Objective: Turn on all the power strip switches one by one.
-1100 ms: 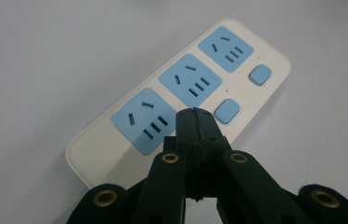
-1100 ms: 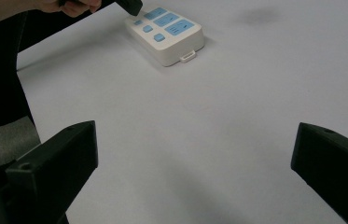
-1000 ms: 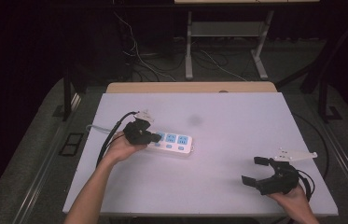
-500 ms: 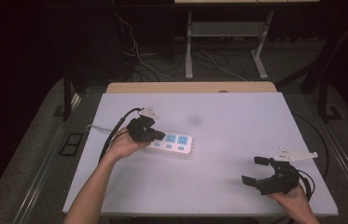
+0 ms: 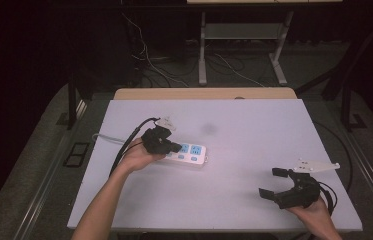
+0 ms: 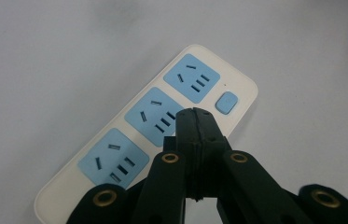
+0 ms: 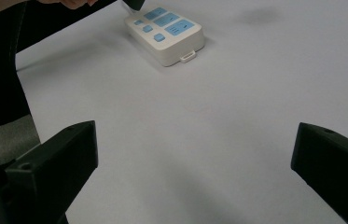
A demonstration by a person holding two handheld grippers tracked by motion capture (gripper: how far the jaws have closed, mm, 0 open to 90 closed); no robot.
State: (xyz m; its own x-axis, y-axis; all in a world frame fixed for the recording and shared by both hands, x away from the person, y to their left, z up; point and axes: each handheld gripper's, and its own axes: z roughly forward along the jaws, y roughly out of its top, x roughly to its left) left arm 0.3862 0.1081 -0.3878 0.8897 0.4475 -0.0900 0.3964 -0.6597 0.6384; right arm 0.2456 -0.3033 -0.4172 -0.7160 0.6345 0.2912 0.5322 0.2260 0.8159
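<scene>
A white power strip (image 5: 190,154) with three blue sockets and blue switch buttons lies left of the table's middle. It also shows close up as the strip (image 6: 115,116) and far off as the strip (image 7: 167,32). My left gripper (image 5: 174,147) is shut with nothing held; its joined jaw tips (image 6: 195,119) hover over the strip near a blue switch button (image 6: 226,101). Far to the right, near the table's front edge, my right gripper (image 5: 273,182) stands wide open and empty, its fingers (image 7: 59,158) spread well apart.
The white table (image 5: 254,125) ends in a wooden back edge (image 5: 204,93). The strip's white cord (image 5: 105,138) runs off to the left. Black cables and a metal stand lie on the dark floor behind the table.
My left gripper has shifted slightly right along the power strip, its tips now further over the sockets. The right gripper has stayed still.
</scene>
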